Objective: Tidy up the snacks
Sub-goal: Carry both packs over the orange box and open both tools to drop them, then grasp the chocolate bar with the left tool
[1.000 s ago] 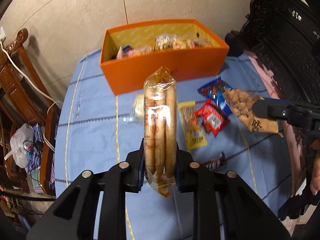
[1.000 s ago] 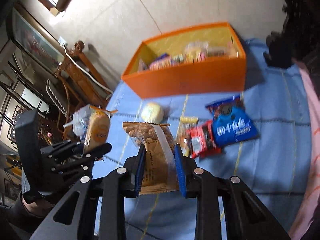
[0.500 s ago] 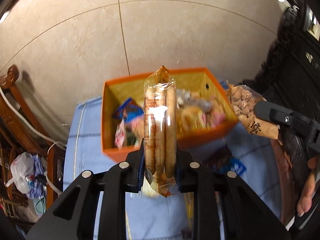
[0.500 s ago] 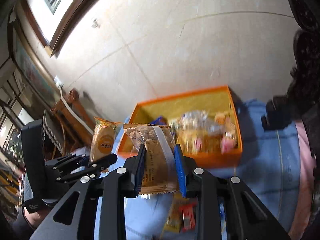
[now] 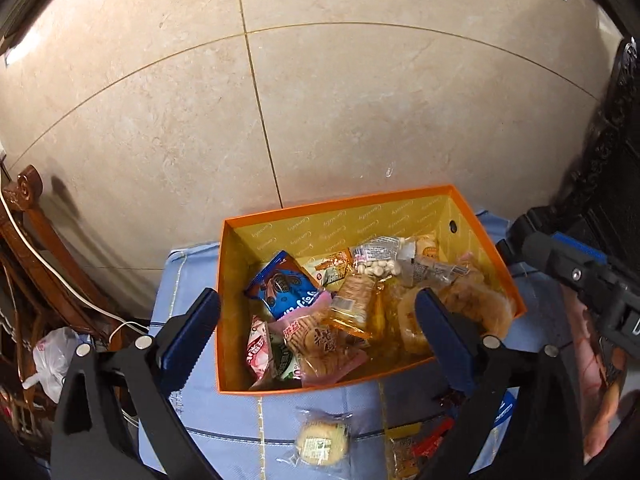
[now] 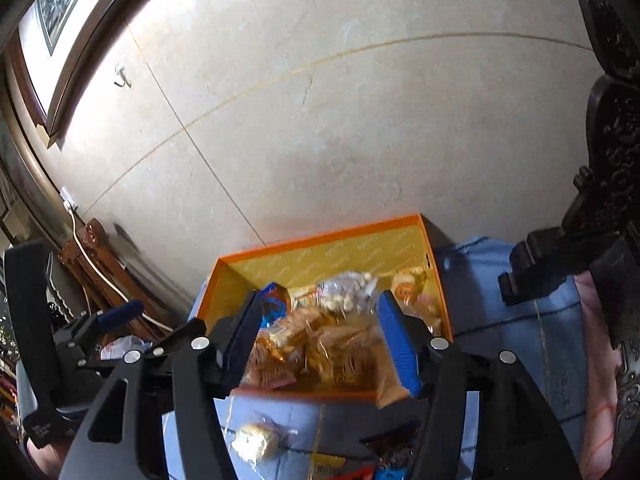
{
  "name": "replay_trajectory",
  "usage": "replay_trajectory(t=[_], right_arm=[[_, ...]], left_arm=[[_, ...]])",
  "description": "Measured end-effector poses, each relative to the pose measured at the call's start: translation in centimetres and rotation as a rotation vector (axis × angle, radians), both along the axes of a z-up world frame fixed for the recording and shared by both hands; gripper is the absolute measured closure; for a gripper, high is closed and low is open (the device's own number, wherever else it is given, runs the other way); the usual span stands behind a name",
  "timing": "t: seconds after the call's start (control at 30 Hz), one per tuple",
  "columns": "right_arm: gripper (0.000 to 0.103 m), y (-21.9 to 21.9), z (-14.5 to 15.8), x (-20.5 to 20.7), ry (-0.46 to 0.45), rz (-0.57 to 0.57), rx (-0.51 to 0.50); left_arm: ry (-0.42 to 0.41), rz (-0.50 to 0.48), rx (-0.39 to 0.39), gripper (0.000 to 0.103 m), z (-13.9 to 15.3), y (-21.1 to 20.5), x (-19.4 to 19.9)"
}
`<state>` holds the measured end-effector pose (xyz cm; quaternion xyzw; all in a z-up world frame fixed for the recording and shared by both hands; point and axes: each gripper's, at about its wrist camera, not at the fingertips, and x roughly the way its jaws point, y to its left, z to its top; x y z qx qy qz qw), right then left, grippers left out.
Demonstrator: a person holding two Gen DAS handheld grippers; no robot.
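While hovering over the orange box:
Left claw: jaws opening, spreading wide, nothing between.
Right claw: jaws opening, tan packet slipping between, unpinched.

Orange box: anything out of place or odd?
A tan packet sits loose between the opening jaws of the right gripper, over the near rim of the orange box, so it might land outside. A round cake packet lies outside on the blue cloth.

From where I sat, the snacks between the right gripper's opening jaws were motion-blurred, and packets at six o'clock were cut off.
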<state>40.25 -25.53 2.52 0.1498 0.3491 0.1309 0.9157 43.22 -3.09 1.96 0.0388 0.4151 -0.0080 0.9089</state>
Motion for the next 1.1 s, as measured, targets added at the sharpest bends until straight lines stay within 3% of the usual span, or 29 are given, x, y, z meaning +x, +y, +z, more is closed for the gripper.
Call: replay_trajectory(t=[0.23, 0.4, 0.57, 0.73, 1.1], right_arm=[[0.036, -1.7, -1.1, -4.3, 0.027, -0.023, 0.001], [0.022, -2.9, -3.1, -9.2, 0.058, -0.045, -0.053], [0.008, -3.4, -7.1, -13.3, 0.158, -0.048, -0.11], [0.008, -3.7, -10.3, -15.8, 0.244, -0.035, -0.105], [0.008, -3.3, -12.7, -17.9, 0.323, 0.003, -0.089]], left_arm=[[0.023, -0.024, -0.013, 0.008, 0.2, -0.4, -3.3], [0.044, -0.039, -0.038, 0.008, -0.4, -0.4, -7.2], [0.117, -0.081, -0.033, 0.008, -3.6, -1.2, -11.7], [0.203, -0.147, 0.014, 0.008, -8.2, -2.8, -16.0], [0.307, -0.362, 0.107, 0.01, -14.4, -7.0, -21.5]])
